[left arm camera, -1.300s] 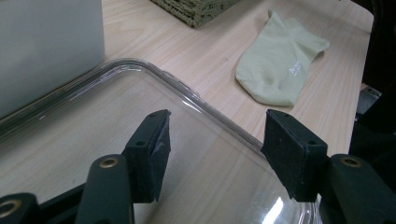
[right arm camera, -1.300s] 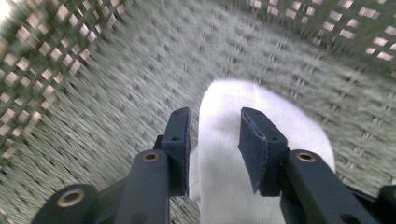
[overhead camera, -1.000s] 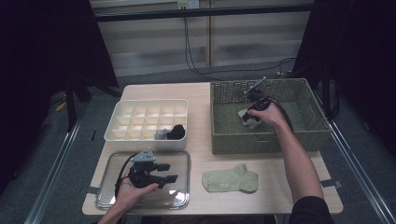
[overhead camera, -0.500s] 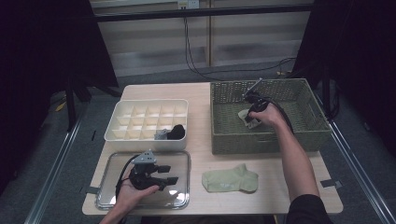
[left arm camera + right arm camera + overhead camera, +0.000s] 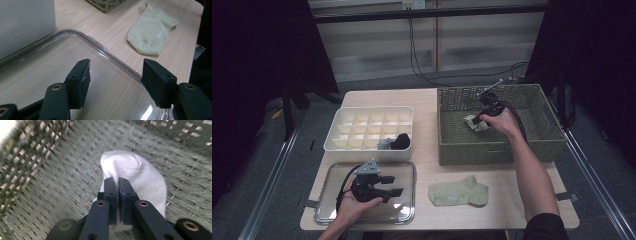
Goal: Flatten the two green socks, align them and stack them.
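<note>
A white sock [image 5: 140,175] lies inside the woven green basket [image 5: 62,182]. My right gripper [image 5: 117,187] is shut on a fold of it, with cloth pinched between the pads. From above, the right gripper [image 5: 482,119] sits in the basket's [image 5: 452,145] left half with the white sock [image 5: 473,123] at its tip. A pale green sock [image 5: 458,191] lies flat on the table in front of the basket. My left gripper [image 5: 394,186] rests open over a clear plastic tray [image 5: 327,210]. Nothing is between the left gripper's [image 5: 116,77] jaws, and the green sock [image 5: 150,32] lies beyond the tray [image 5: 50,57].
A white divided organiser box [image 5: 337,142] stands behind the clear tray, with a black rolled item [image 5: 402,141] and a grey one in its front right cells. Bare wood runs between the tray and the green sock. The table's edges are near on every side.
The right hand has shifted slightly inside the basket, staying at the white sock. The left hand and its gripper have not moved.
</note>
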A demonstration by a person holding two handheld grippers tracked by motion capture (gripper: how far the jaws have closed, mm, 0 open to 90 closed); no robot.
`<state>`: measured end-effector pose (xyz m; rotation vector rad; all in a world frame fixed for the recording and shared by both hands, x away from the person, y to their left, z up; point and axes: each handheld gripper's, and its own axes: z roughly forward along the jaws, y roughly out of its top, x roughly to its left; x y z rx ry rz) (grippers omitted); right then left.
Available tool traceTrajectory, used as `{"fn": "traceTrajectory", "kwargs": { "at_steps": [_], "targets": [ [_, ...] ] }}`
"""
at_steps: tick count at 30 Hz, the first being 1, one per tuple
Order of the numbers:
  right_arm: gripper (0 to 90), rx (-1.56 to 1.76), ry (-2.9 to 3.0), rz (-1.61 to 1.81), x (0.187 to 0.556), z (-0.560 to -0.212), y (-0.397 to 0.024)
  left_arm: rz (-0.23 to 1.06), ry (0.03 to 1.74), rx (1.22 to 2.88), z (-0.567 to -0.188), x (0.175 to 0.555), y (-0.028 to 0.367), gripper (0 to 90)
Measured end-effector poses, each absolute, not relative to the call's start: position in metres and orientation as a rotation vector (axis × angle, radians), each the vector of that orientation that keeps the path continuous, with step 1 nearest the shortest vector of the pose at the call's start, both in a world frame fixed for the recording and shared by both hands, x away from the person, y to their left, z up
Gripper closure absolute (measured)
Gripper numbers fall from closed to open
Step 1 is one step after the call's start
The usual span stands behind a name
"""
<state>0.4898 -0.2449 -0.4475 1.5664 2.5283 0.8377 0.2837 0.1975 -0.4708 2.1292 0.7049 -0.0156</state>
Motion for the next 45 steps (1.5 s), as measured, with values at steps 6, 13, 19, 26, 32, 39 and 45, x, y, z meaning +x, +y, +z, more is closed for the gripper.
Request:
{"fn": "traceTrajectory", "kwargs": {
  "at_steps": [6,13,19,26,32,39,45],
  "targets": [
    [86.6,1.560,2.481,0.940,0.486,-0.436,-0.248,-0.009,0.687,2.138,-0.470,0.288,0.194,39.7],
    [86.6,1.543,2.443,1.023,0.478,-0.428,-0.253,-0.006,0.678,2.131,-0.469,0.287,0.194,39.7],
    [86.6,1.528,2.403,1.078,0.471,-0.418,-0.256,0.023,0.674,2.123,-0.465,0.293,0.188,39.3],
    [86.7,1.479,2.366,1.168,0.457,-0.403,-0.259,0.038,0.643,2.116,-0.453,0.292,0.184,36.0],
    [86.7,1.454,2.325,1.273,0.446,-0.391,-0.259,0.046,0.657,2.109,-0.456,0.293,0.186,34.9],
    [86.7,1.448,2.286,1.365,0.439,-0.390,-0.255,0.060,0.670,2.106,-0.459,0.293,0.191,35.5],
    [86.7,1.436,2.264,1.398,0.433,-0.388,-0.253,0.068,0.650,2.105,-0.458,0.292,0.191,39.8]
  ]
}}
